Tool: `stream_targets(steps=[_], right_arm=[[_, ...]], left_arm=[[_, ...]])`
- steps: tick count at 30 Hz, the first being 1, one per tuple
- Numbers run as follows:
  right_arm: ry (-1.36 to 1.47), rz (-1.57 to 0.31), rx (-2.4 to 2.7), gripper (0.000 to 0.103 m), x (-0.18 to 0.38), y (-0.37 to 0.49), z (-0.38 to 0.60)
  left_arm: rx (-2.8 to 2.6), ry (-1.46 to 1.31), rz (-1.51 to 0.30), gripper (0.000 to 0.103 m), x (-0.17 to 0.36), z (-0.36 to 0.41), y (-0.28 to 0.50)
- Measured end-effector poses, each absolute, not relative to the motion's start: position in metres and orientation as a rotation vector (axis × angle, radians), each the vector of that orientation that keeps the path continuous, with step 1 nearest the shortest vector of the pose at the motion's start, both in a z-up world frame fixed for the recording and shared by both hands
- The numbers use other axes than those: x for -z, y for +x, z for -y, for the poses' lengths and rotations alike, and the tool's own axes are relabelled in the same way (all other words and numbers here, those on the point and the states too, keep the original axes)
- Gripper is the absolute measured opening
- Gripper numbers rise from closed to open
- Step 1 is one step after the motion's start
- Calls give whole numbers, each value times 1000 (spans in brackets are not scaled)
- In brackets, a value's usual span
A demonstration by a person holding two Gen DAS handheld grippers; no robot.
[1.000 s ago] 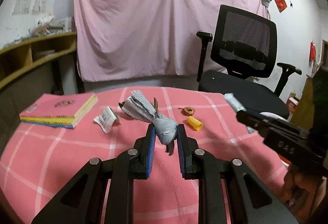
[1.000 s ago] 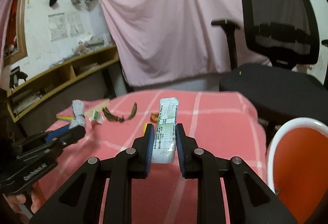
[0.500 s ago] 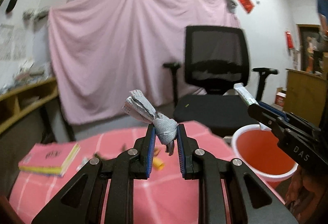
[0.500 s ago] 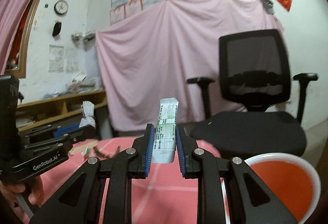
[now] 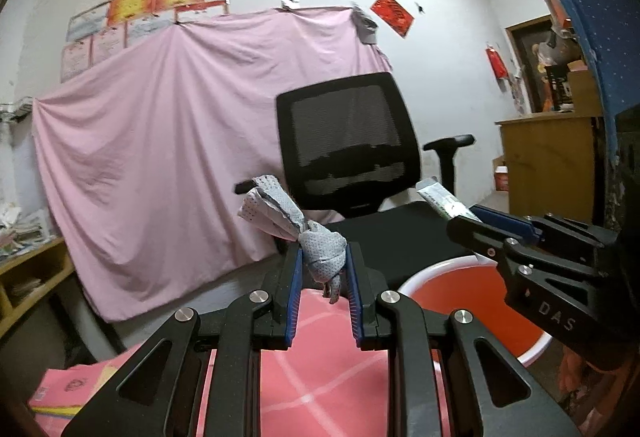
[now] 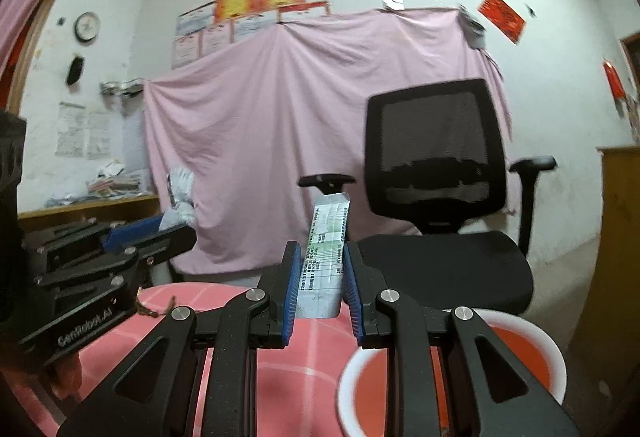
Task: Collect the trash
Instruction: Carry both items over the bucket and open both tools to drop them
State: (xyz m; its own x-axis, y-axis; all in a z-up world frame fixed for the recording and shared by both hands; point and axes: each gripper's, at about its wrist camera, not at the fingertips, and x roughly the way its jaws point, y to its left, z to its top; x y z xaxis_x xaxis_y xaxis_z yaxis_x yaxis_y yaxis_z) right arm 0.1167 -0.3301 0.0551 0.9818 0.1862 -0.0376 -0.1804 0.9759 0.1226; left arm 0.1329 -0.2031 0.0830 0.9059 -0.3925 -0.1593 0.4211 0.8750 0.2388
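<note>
My left gripper (image 5: 323, 269) is shut on a crumpled grey dotted tissue (image 5: 316, 245), held above the pink checked table's (image 5: 320, 377) far edge. My right gripper (image 6: 322, 269) is shut on a white and green printed wrapper (image 6: 326, 249) that stands upright between the pads. An orange bin with a white rim (image 5: 472, 305) sits just beyond the table, below and right of the left gripper; it also shows in the right wrist view (image 6: 516, 357) at the lower right. The right gripper (image 5: 492, 221) shows in the left wrist view, over the bin. The left gripper (image 6: 168, 229) shows at the left of the right wrist view.
A black mesh office chair (image 5: 360, 173) stands behind the bin, in front of a pink sheet (image 5: 160, 157) hung on the wall. A pink book (image 5: 60, 393) lies at the table's left. Brown scraps (image 6: 156, 309) lie on the table. A wooden cabinet (image 5: 548, 165) stands at the right.
Both grippers have lifted and tilted up from the table and moved toward the orange bin, each still holding its piece. The table surface has dropped low in both views.
</note>
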Motion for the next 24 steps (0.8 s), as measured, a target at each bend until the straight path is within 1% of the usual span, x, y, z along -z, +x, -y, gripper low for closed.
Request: stream_targets(steps=[9, 14, 20, 23, 24], right_arm=[[175, -99, -86, 20, -44, 117, 371], [228, -155, -38, 20, -34, 124, 390], [272, -195, 12, 20, -28, 125, 404], [284, -212, 33, 20, -26, 125, 407], [287, -215, 37, 20, -25, 125, 408]], left_arm=[[528, 269, -177, 18, -75, 238, 141], [603, 248, -299, 18, -65, 263, 158], [664, 181, -434, 18, -63, 276, 177], [688, 138, -494, 20, -63, 275, 186], [693, 123, -514, 23, -63, 275, 189]])
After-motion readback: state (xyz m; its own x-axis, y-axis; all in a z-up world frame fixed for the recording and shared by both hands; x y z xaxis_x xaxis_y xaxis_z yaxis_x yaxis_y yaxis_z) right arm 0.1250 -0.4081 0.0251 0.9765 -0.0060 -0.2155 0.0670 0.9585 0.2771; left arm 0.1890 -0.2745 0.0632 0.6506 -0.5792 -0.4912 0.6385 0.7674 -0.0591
